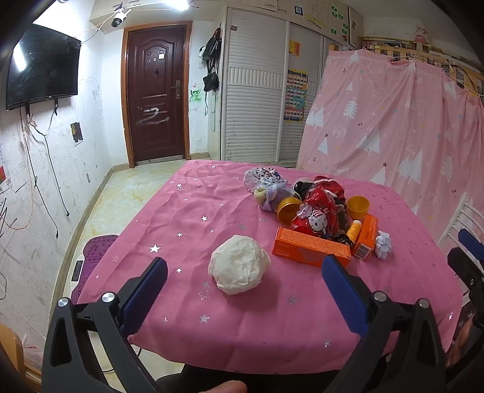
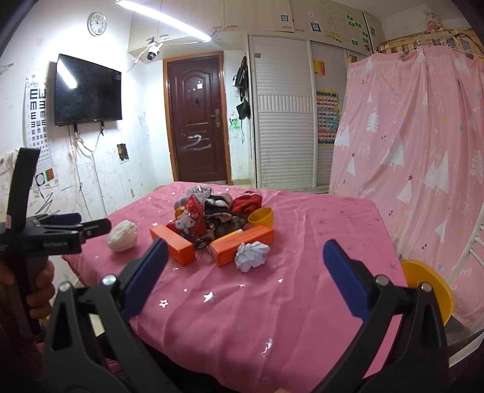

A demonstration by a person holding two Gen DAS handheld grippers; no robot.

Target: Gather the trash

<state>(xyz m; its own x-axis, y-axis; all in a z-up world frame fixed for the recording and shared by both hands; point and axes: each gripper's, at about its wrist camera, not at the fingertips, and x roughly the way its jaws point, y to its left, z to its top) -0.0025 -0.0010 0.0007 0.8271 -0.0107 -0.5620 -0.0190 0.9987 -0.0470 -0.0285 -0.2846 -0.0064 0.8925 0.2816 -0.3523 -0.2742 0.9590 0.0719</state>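
Left hand-held gripper [image 1: 242, 278]: spread wide, empty, aimed at the white tissue wad [image 1: 239, 264] lying alone near the front of the pink-clothed worktop [image 1: 187, 217]. Best to straddle the soft, rounded wad and squeeze gently.

Right hand-held gripper [image 2: 245, 263]: also spread, empty. Ahead, a spiky crumpled paper ball [image 2: 251, 255] just beside the rigid orange boxes [image 2: 242, 245]; better approached from the near side, clear of that card.

The room was evenly and brightly lit by a ceiling strip light [image 2: 165, 21], blown out to pure white in both views. Its glare was mirrored on the dark television screen [image 1: 42, 63]. Strong fisheye bending was seen at the edges, with black vignetted corners. Focus was fairly sharp; shadows were soft and faint.
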